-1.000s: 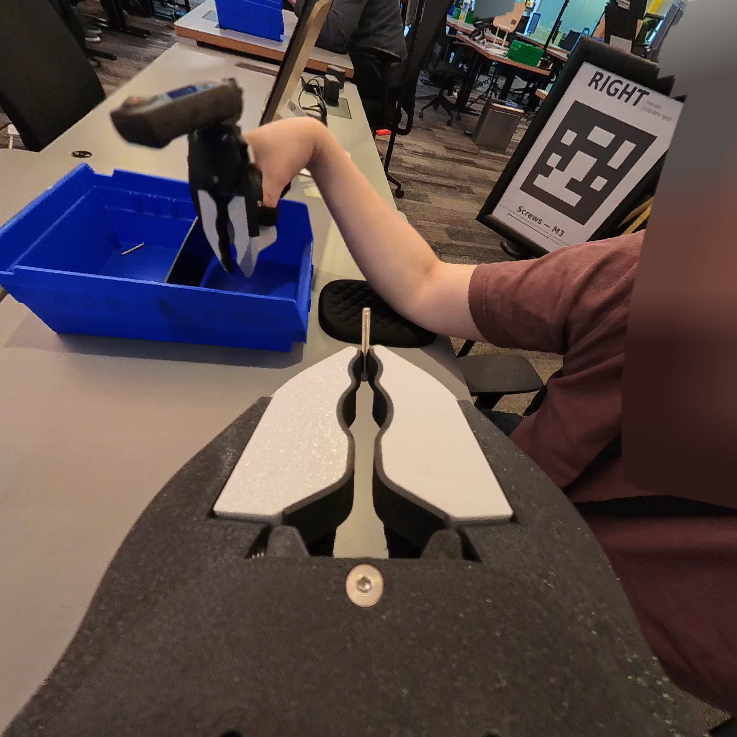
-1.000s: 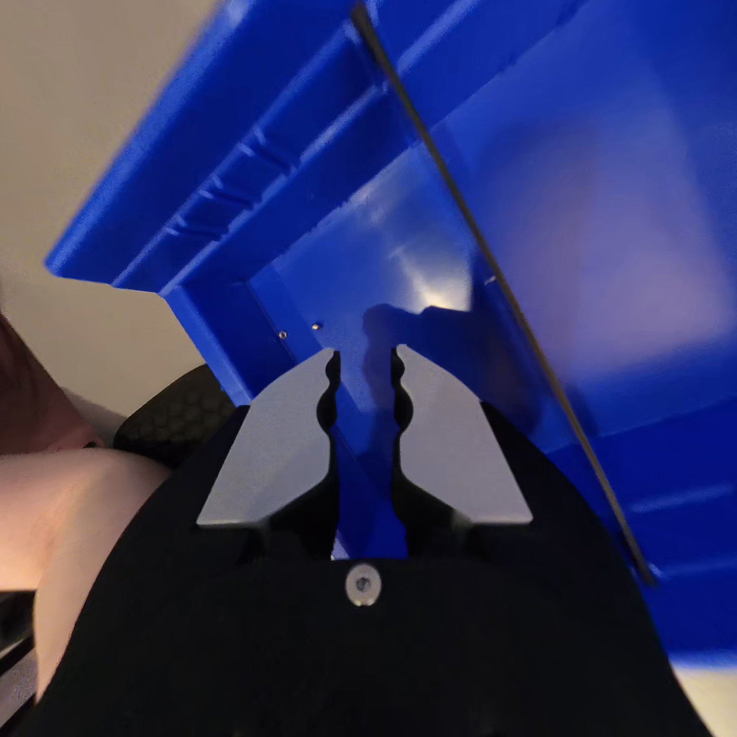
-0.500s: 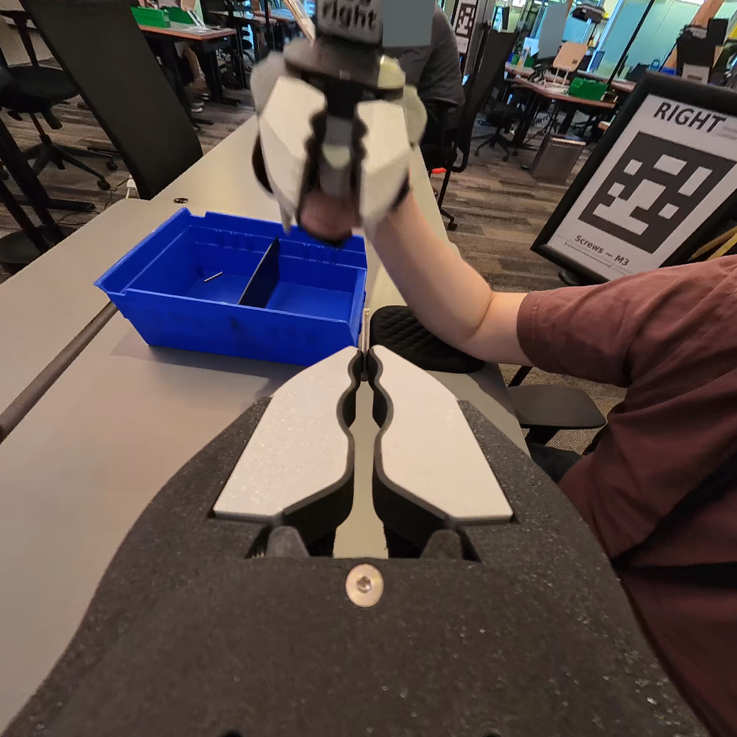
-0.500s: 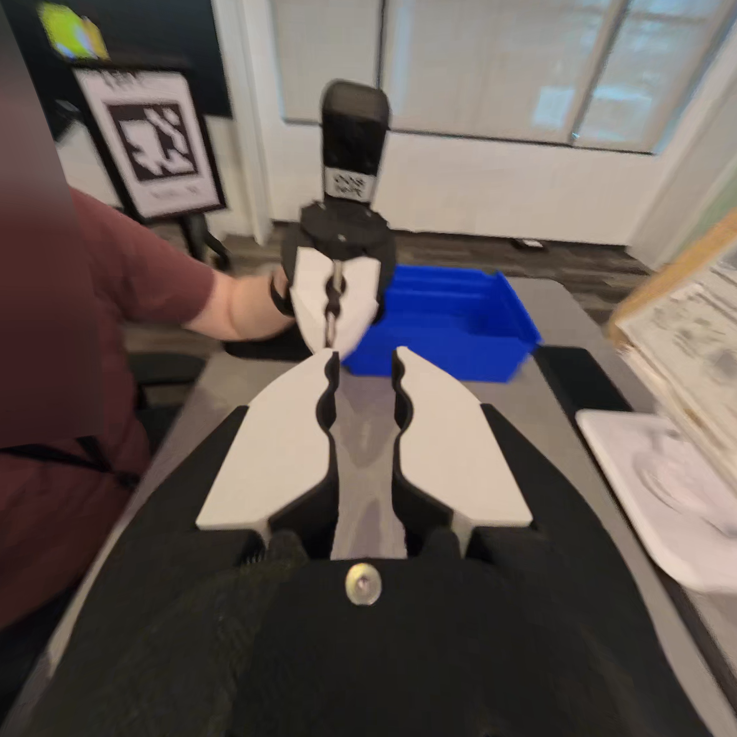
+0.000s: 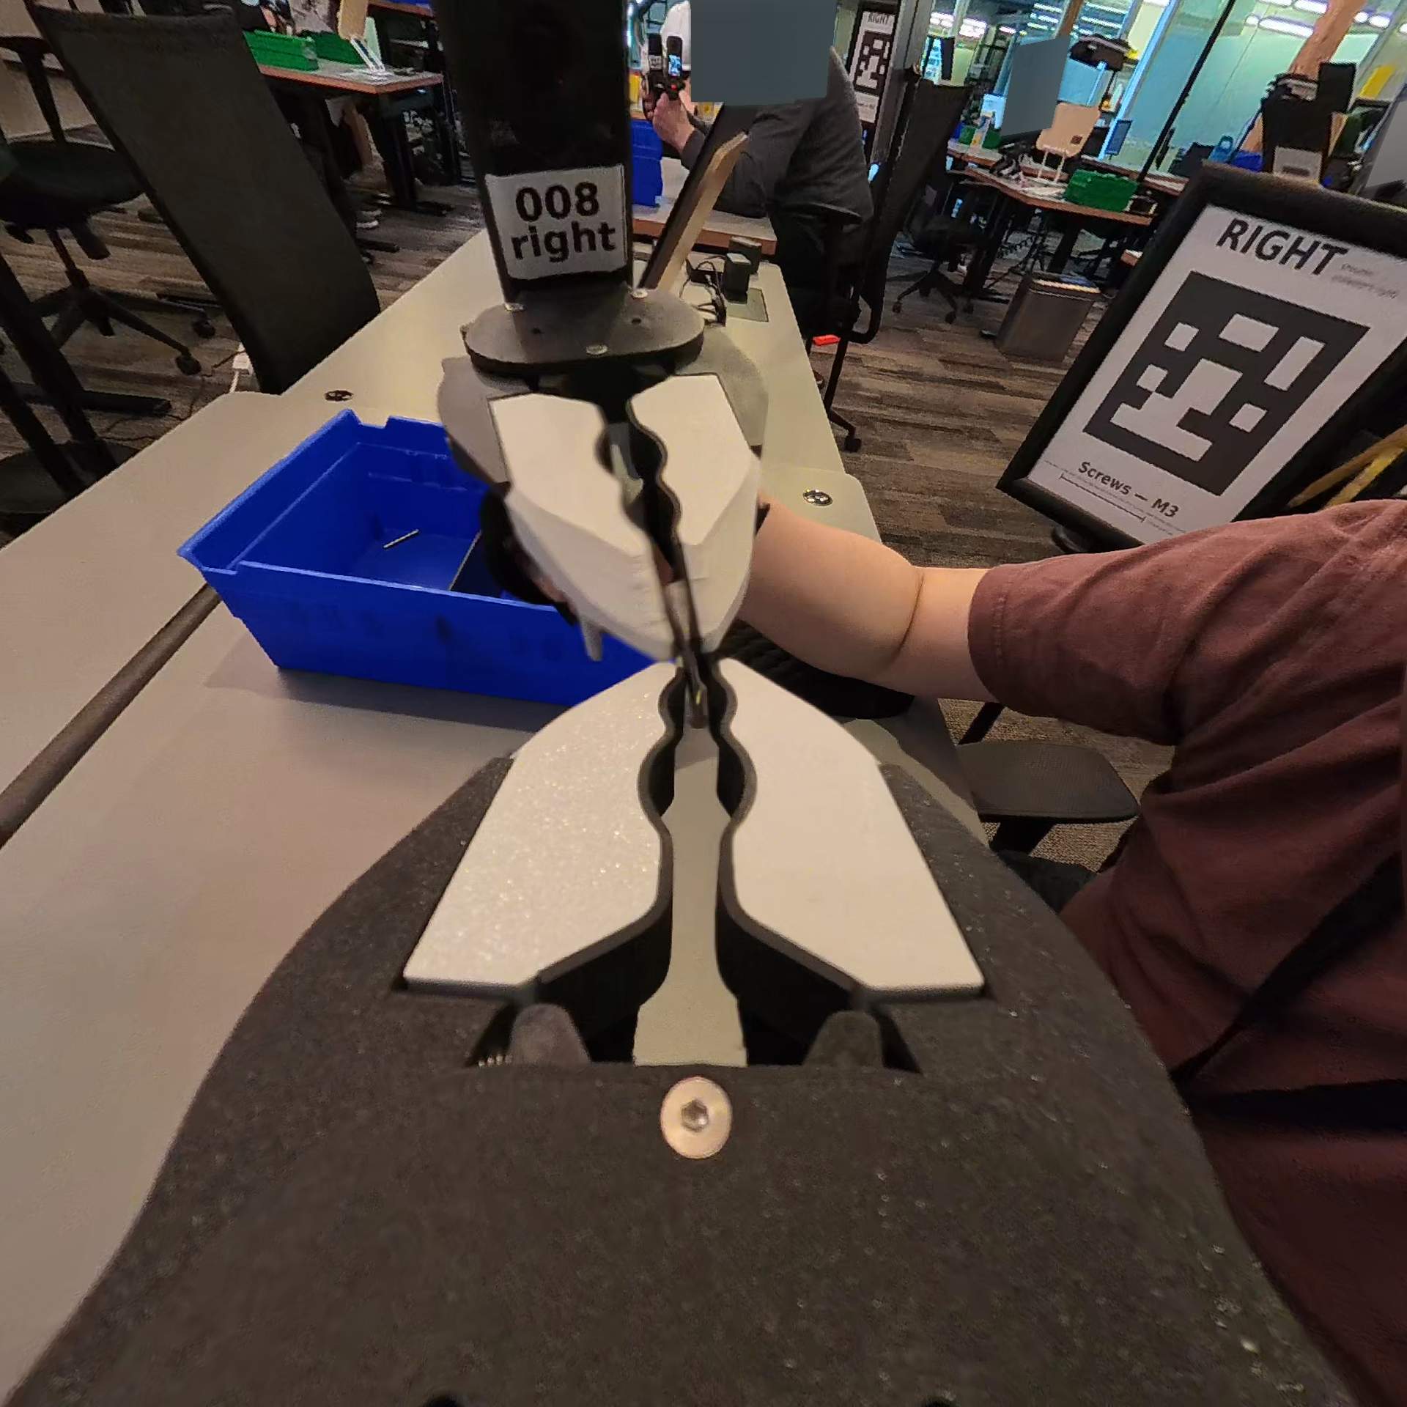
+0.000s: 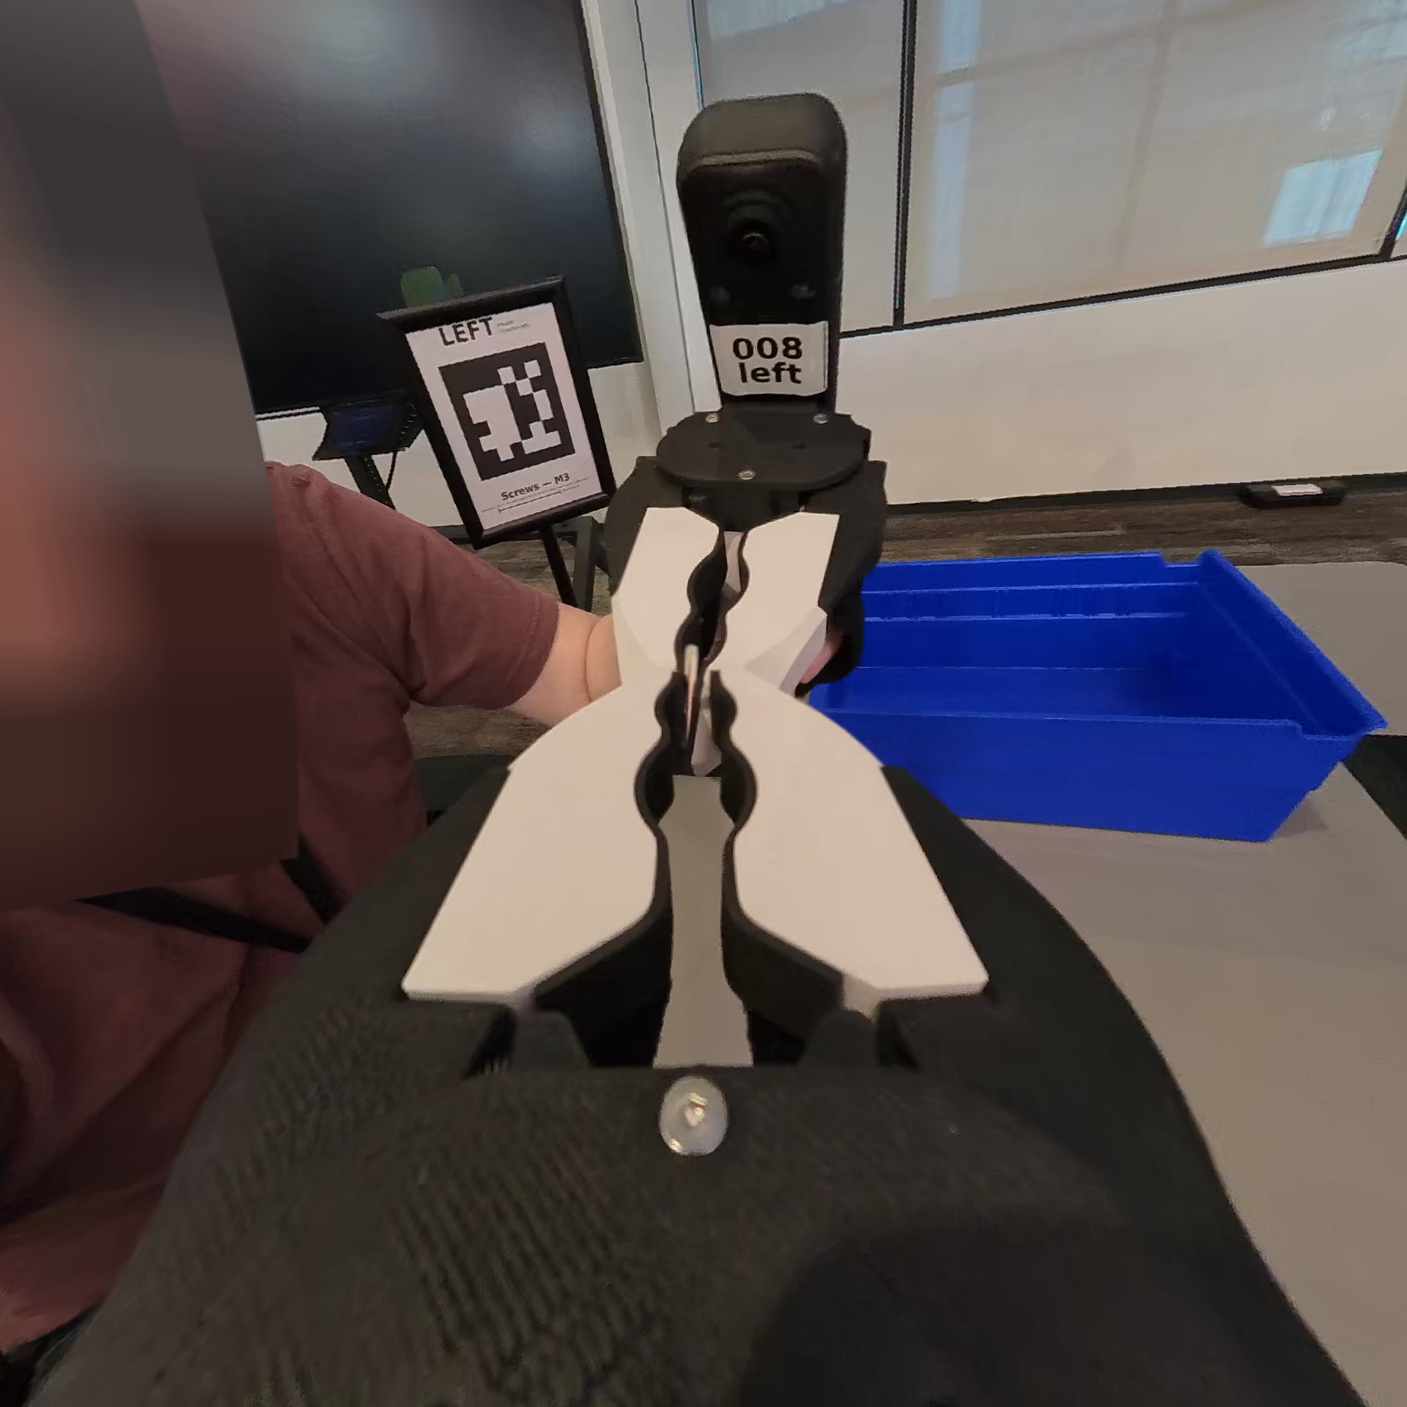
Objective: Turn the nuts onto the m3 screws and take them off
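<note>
My left gripper point(image 5: 697, 681) is shut on a thin m3 screw point(image 5: 689, 662) that sticks out past its fingertips. My right gripper point(image 5: 677, 647) points straight at it, tip to tip, above the grey table point(image 5: 152, 837). In the right wrist view, my right gripper point(image 6: 693, 685) has its fingers closed about the free end of the screw point(image 6: 691, 670). The left gripper point(image 6: 697, 662) faces it there. I cannot make out a nut on the screw.
A blue divided bin point(image 5: 396, 632) stands on the table behind the grippers, with a loose screw point(image 5: 401, 537) in its left compartment. It also shows in the right wrist view point(image 6: 1142, 769). A black pad point(image 5: 799, 677) lies under the person's forearm point(image 5: 837, 609). Framed marker signs point(image 5: 1233, 373) point(image 6: 506, 411) stand beside the table. My two grippers' fingertips are within a few centimetres of each other.
My right gripper left the blue bin with open jaws, swung round to face the left gripper, and closed on the screw's free end. The left gripper kept hold of the screw.
</note>
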`<state>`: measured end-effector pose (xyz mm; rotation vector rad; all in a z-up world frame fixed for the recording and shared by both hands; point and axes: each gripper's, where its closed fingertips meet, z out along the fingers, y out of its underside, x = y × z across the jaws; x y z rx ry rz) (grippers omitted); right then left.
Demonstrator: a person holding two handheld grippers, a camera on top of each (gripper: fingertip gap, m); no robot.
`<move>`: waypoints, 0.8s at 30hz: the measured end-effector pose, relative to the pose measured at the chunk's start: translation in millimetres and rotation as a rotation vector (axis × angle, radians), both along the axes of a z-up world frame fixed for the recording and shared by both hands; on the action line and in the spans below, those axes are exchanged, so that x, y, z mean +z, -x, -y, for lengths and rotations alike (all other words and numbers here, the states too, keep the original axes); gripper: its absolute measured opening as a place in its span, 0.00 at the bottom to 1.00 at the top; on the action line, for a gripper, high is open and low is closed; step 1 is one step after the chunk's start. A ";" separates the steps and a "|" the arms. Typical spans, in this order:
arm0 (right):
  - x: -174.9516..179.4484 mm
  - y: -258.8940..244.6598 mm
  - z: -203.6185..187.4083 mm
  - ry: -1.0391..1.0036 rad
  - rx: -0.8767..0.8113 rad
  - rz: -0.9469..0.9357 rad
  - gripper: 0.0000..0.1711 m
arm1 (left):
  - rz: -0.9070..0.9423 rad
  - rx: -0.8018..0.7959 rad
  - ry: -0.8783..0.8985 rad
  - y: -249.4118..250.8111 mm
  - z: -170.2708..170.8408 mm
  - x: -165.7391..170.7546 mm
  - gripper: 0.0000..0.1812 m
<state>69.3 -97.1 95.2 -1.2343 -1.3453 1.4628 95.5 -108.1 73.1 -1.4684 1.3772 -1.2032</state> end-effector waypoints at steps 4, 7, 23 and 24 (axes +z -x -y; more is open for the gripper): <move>0.7 -2.3 0.3 0.013 0.015 0.000 0.02 | -0.011 0.004 0.008 -1.2 0.8 -1.4 0.08; 3.4 -8.1 -4.0 0.032 0.017 -0.017 0.02 | -0.048 0.036 0.016 -0.6 -5.0 -7.2 0.16; -172.5 -333.2 -210.9 0.013 -1.335 1.273 0.02 | -0.193 0.155 -0.016 19.2 -26.4 -18.2 0.21; -180.3 -336.8 -211.5 0.029 -1.332 1.303 0.02 | -0.198 0.154 -0.014 19.1 -26.6 -19.2 0.21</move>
